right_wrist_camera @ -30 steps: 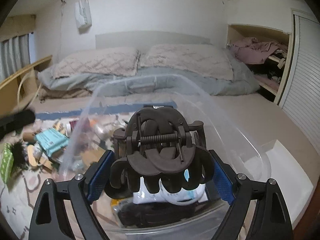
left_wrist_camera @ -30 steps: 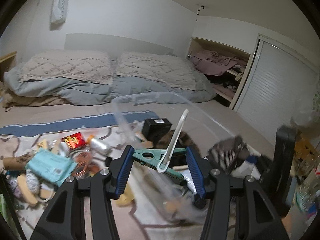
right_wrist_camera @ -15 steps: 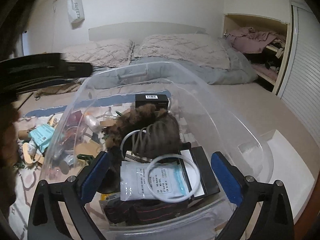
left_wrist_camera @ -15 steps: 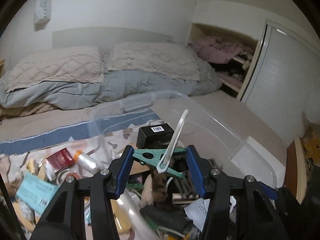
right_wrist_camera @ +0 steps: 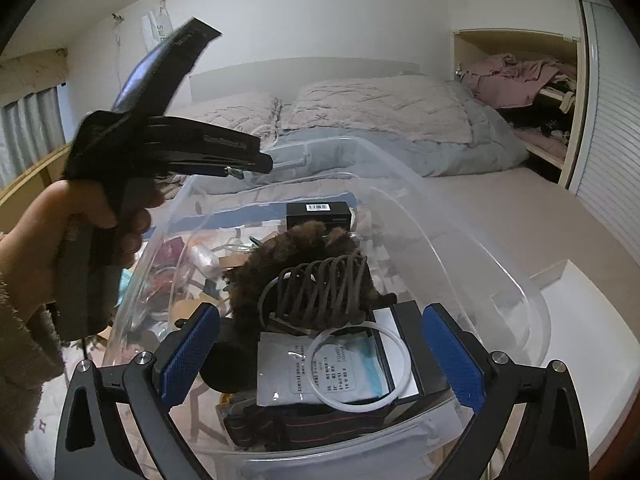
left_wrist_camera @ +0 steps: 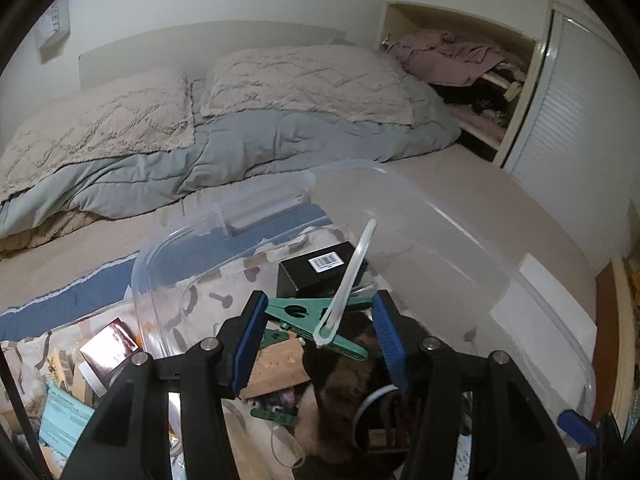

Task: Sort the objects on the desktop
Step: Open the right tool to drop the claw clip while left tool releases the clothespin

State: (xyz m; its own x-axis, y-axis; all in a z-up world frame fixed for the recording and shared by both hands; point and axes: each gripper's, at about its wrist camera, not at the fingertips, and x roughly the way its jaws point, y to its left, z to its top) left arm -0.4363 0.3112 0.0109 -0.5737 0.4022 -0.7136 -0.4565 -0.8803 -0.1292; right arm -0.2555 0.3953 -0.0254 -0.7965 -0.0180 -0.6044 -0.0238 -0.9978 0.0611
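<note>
The left gripper [left_wrist_camera: 318,334] was clamped on a green clothes peg [left_wrist_camera: 310,320], its blue pads pressing the peg's two ends; a loop of clear plastic band [left_wrist_camera: 346,280] was pinched in the peg's mouth and stood up from it. Peg and band hung above the clear plastic bin [left_wrist_camera: 460,236], over its near left part. Behind the peg, inside the bin, lay a black box with a barcode label [left_wrist_camera: 320,270]. Outside the bin's left wall, a red packet [left_wrist_camera: 110,350] and a teal card [left_wrist_camera: 66,418] lay among loose clutter on the patterned cloth.

The right gripper [right_wrist_camera: 320,354] stood wide apart with nothing between its pads, its jaws having just been opening, and it hovered at the bin's near rim. Below it, inside the bin, a dark brown claw hair clip [right_wrist_camera: 320,294] rested against a brown furry item [right_wrist_camera: 288,256]. In front of the clip lay a white sachet with printed text [right_wrist_camera: 304,372], with a clear ring [right_wrist_camera: 358,366] on top of it. At the bin's left side in the right wrist view, a hand [right_wrist_camera: 60,236] gripped the other tool's handle.
</note>
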